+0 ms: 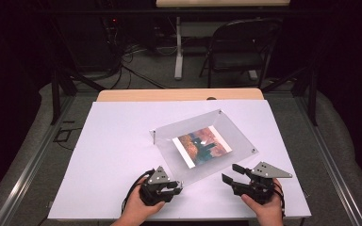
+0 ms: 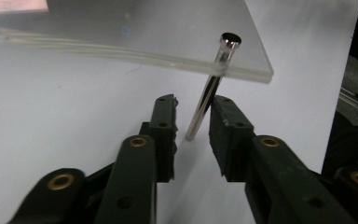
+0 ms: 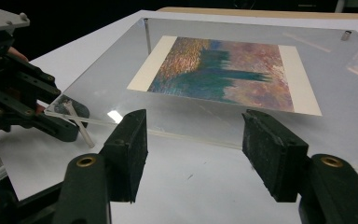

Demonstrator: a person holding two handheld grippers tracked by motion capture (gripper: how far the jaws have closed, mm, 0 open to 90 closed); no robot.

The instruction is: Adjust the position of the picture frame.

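A: Left gripper view, where is the pin (image 2: 206,100) sitting?

B: I'm seeing it leaning between my left tool's (image 2: 193,105) parted jaws, at the acrylic frame's (image 2: 168,32) corner; right tool (image 3: 193,135) is gaping empty.

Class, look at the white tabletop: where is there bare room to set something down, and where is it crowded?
Bare: the white board left of the acrylic frame, and the strip behind it. Crowded: the near edge, where the left gripper straddles the frame's corner pin and the right gripper waits alongside.

One clear acrylic frame (image 1: 226,129), one picture (image 1: 201,145), three visible metal posts (image 2: 209,95), two tongs (image 1: 176,185).
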